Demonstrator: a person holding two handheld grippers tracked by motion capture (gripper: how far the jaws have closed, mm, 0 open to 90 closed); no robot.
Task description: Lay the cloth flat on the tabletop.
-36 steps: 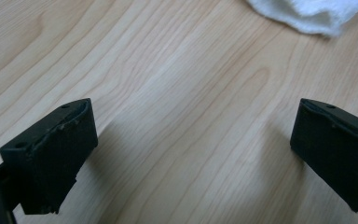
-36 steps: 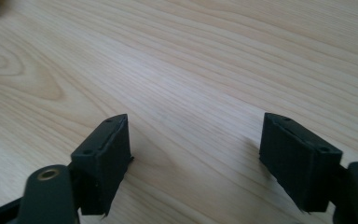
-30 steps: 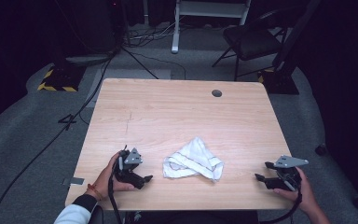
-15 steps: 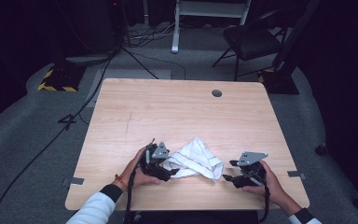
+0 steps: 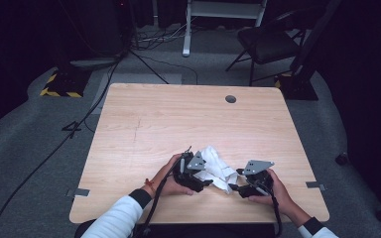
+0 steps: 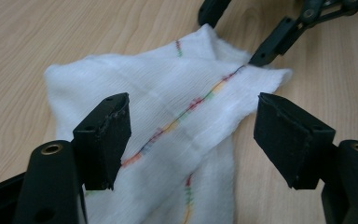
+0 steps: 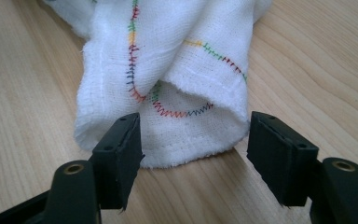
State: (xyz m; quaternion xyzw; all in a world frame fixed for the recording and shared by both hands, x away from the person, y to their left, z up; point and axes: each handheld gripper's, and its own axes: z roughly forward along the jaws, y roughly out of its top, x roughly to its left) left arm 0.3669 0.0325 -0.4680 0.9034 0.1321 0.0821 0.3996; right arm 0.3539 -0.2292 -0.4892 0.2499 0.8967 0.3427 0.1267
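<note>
A crumpled white cloth [image 5: 217,169] lay on the pale wooden bench [image 5: 178,124], close to the near edge and a little right of its middle. The left claw [image 5: 198,184] sat just at the cloth's left side, held in the person's left hand [image 5: 168,178], whose white sleeve [image 5: 119,220] came in from the bottom of the high view. The right claw [image 5: 234,187] sat at the cloth's right side, held in the right hand [image 5: 273,191]. In the left gripper view the left claw [image 6: 193,140] was spread wide, its two black jaws standing to either side of a fold of the cloth [image 6: 168,112] and not pressing it; a line of red, yellow, green and blue stitching ran across the fabric between them. Beyond the cloth in that view, the dark tip of the right claw [image 6: 261,56] met the far edge of the fabric. In the right gripper view the right claw [image 7: 193,149] was likewise spread, the jaws flanking a rolled, open hem of the cloth [image 7: 168,70] that rested on the wood, with coloured stitching curving inside the fold. Whether either jaw brushed the fabric could not be told. A small round dark hole [image 5: 230,99] lay near the bench's far edge, and a dark folding chair [image 5: 268,44] stood on the grey floor beyond.
</note>
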